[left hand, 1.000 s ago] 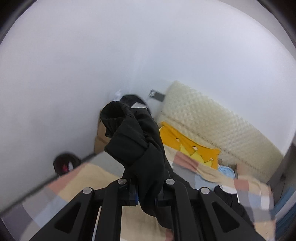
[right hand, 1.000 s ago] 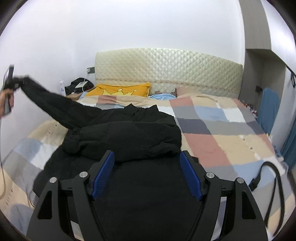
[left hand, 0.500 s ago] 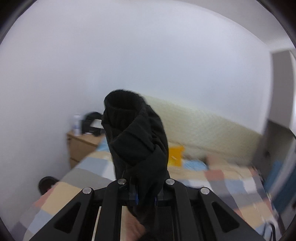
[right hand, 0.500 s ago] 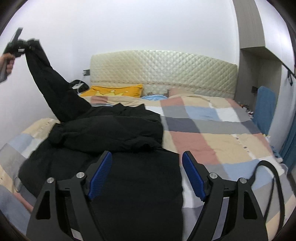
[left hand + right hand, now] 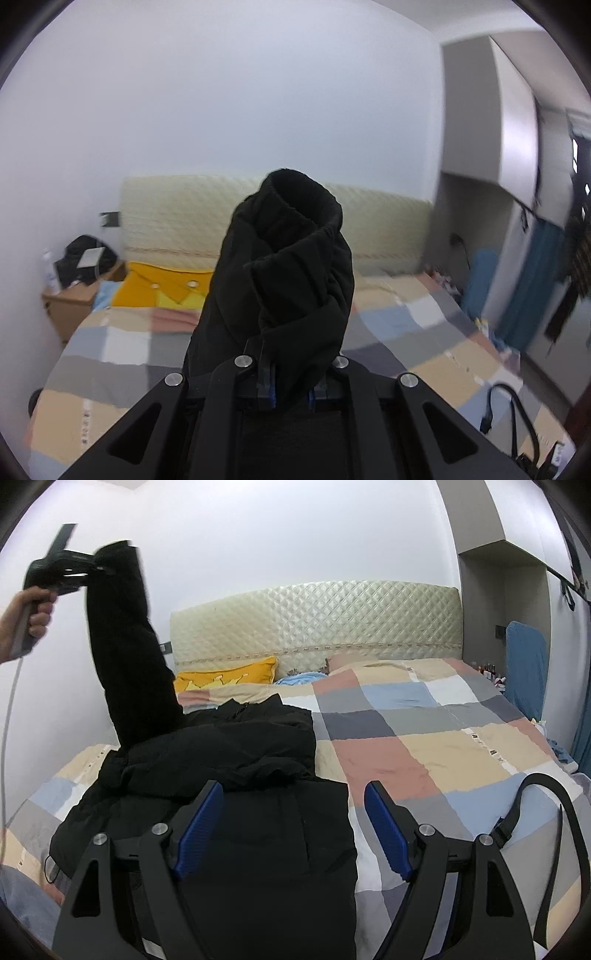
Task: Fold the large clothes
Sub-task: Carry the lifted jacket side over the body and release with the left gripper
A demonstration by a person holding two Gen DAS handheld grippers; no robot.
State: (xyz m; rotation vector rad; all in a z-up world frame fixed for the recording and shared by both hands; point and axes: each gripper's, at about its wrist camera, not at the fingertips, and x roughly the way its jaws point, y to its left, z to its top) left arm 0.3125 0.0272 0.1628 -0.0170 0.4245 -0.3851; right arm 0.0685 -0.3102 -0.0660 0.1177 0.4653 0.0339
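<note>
left tongs (image 5: 290,391): raised high, clamped on fabric, gripped by bare left hand (image 5: 35,609) | right tongs (image 5: 293,827): low, level, jaws spread wide, holding nothing

No text, label, brand, number or sign can be read in either view; the yellow pillow (image 5: 226,676) at the bed's head edge bears only a paler printed shape, without letters
</note>
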